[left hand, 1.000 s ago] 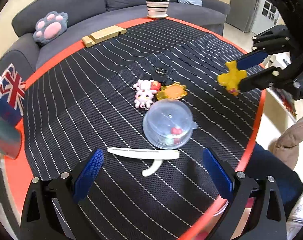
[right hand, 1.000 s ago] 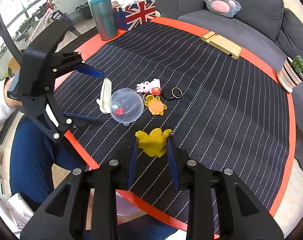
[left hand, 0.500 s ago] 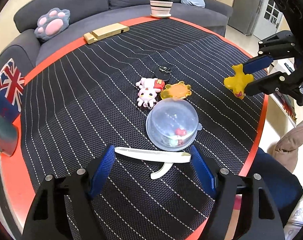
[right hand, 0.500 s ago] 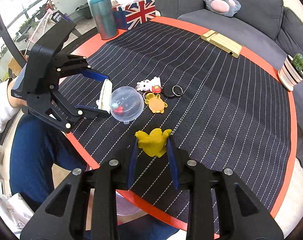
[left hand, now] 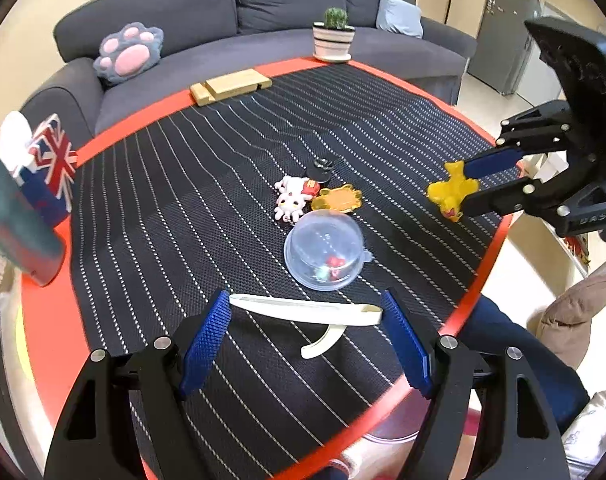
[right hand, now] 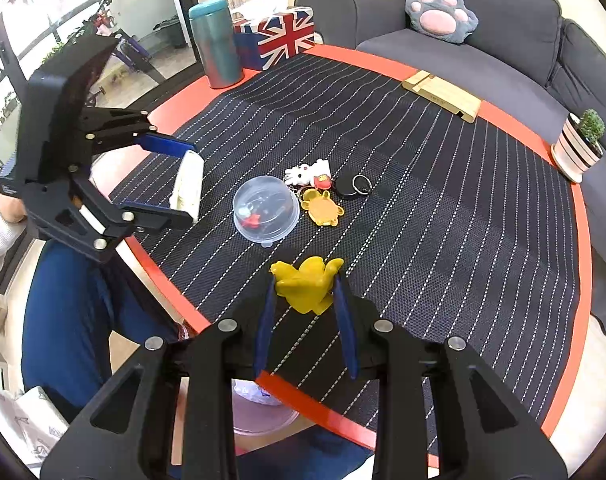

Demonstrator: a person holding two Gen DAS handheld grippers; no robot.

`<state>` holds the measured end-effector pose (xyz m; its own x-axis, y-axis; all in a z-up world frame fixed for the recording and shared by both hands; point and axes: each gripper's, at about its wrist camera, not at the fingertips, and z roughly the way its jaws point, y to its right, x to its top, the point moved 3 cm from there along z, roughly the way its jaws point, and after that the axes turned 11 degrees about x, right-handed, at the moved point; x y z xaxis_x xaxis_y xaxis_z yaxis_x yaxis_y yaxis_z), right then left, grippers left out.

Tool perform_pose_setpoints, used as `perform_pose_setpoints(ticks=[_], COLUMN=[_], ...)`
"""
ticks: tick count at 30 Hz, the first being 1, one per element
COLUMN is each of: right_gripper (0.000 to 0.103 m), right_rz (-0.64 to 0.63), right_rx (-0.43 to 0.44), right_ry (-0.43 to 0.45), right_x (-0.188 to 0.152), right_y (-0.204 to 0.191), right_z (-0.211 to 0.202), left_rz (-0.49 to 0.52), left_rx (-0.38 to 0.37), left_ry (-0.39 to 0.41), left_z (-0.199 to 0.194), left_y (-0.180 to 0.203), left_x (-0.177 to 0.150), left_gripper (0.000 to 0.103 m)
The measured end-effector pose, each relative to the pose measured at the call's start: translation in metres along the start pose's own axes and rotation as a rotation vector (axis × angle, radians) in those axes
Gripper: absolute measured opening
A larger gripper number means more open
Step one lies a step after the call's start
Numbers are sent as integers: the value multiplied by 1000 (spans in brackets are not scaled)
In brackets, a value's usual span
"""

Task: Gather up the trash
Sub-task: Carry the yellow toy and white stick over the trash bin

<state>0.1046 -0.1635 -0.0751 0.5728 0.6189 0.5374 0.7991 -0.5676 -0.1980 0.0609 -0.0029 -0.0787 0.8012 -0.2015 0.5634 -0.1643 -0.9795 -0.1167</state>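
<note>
A long white plastic strip (left hand: 307,310) lies on the striped table mat, and its two ends touch the pads of my left gripper (left hand: 305,312), whose jaws stand wide around it. The right wrist view shows this strip (right hand: 189,188) between the left gripper's (right hand: 181,178) pads. My right gripper (right hand: 305,286) is shut on a crumpled yellow piece (right hand: 305,286) and holds it above the table's near edge; the left wrist view shows it (left hand: 453,194) at the right. A clear plastic dome lid (left hand: 325,252) lies just beyond the strip.
Keychain toys lie mid-table: a white one (left hand: 293,200), an orange one (left hand: 337,200), and a black tag (right hand: 347,188). A wooden block (left hand: 229,86), a potted cactus (left hand: 333,38), a flag tissue box (right hand: 279,38) and a teal tumbler (right hand: 217,44) stand along the rim. A bin (right hand: 263,408) sits below the edge.
My left gripper moved forward and narrowed until its pads reached the ends of the white strip. My right gripper stayed shut on the yellow piece, almost still.
</note>
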Motion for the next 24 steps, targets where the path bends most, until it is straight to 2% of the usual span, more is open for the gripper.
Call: perform_pose_setpoints(ticks=[10,24], right_gripper=[29,29], right_rz=[-5,-43], right_rx=[-2,18], right_ry=[52,101], right_x=[-10,-45], right_y=[-14,-58], right_z=[-19,-45], left_rz=[-91,-109], left_rx=[-2,-27], left_ry=[48,93], left_z=[-36,-67], left_y=[12,41], left_x=[-4,-27], left_gripper=[74,74])
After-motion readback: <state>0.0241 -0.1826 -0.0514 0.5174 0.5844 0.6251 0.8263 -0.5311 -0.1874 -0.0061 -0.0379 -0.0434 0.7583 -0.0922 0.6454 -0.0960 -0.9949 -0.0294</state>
